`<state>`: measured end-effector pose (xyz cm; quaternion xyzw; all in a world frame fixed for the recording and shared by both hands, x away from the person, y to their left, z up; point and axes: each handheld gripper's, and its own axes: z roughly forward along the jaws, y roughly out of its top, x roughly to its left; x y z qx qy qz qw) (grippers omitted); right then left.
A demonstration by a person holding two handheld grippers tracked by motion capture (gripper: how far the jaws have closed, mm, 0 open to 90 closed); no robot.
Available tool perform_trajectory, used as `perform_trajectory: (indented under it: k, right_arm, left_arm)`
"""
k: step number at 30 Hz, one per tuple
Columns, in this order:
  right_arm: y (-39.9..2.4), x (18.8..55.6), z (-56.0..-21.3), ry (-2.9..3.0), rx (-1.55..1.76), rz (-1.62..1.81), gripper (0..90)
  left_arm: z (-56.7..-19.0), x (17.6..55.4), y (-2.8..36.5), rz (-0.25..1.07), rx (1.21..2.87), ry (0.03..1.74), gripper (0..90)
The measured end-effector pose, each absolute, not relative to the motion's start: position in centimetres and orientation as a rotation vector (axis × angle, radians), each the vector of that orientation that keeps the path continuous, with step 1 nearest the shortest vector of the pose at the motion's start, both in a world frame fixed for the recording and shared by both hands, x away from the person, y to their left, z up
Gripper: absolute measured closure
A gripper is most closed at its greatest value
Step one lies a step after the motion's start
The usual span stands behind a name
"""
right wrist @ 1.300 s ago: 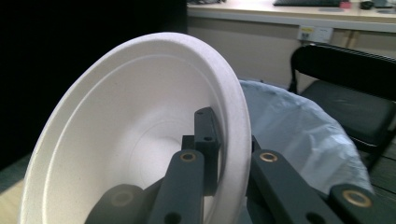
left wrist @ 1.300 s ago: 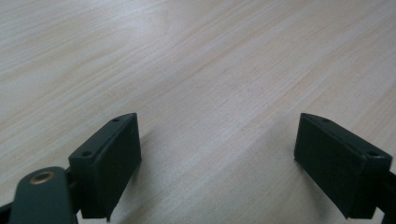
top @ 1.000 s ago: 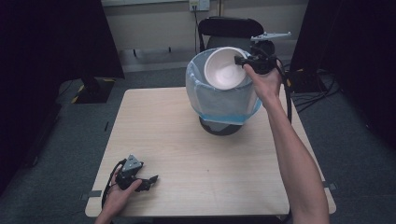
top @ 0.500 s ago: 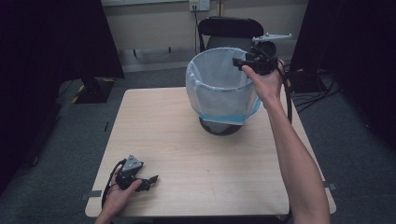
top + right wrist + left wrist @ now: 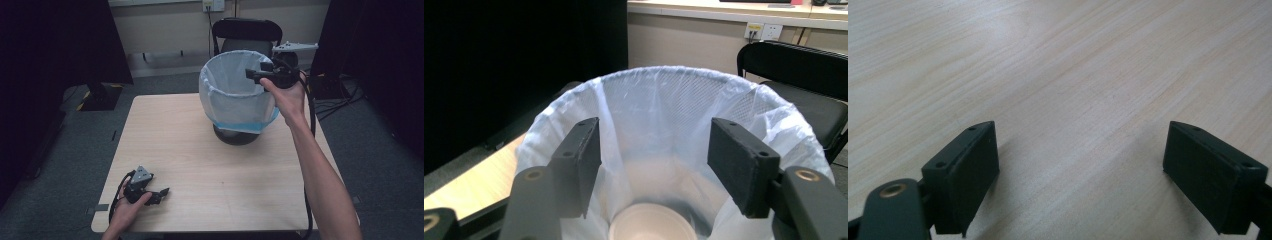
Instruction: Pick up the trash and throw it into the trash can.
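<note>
One pale wood-grain tabletop (image 5: 190,150). One round wire-mesh waste bin lined with a translucent white plastic bag (image 5: 235,100), standing on the far half of the tabletop. One white round bowl-shaped container (image 5: 651,225), lying at the bottom inside the bin. Two black two-jaw claws: right claw (image 5: 250,75), held over the bin's rim, jaws spread apart and empty; left claw (image 5: 162,192), resting at the near left corner of the tabletop, jaws released wide, empty. One black chair (image 5: 247,35) behind the tabletop.
</note>
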<state>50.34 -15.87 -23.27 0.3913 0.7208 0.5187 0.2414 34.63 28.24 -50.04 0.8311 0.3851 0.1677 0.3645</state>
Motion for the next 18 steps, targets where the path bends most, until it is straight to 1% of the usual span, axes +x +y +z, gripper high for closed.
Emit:
perform_trajectory:
  k: [4, 5, 6, 13, 18]
  right_arm:
    - [-15.8, 49.2, -23.2, 1.983, 1.045, 1.422, 33.6]
    - [-15.8, 48.6, -23.2, 1.987, 1.037, 1.427, 31.6]
    - [-15.8, 48.6, -23.2, 1.987, 1.037, 1.427, 31.6]
    - [-16.1, 46.2, -23.8, 2.004, 1.013, 1.454, 20.7]
    - [-16.7, 44.8, -24.0, 1.994, 0.994, 1.478, 17.9]
  left_arm:
    - [-50.0, 34.6, 28.2, 0.431, 2.138, 0.991, 14.2]
    - [-50.0, 34.6, 28.2, 0.431, 2.138, 0.990, 14.2]
    - [-50.0, 34.6, 28.2, 0.431, 2.138, 0.990, 14.2]
    - [-50.0, 34.6, 28.2, 0.432, 2.138, 0.991, 14.2]
    - [-50.0, 34.6, 28.2, 0.431, 2.138, 0.991, 14.2]
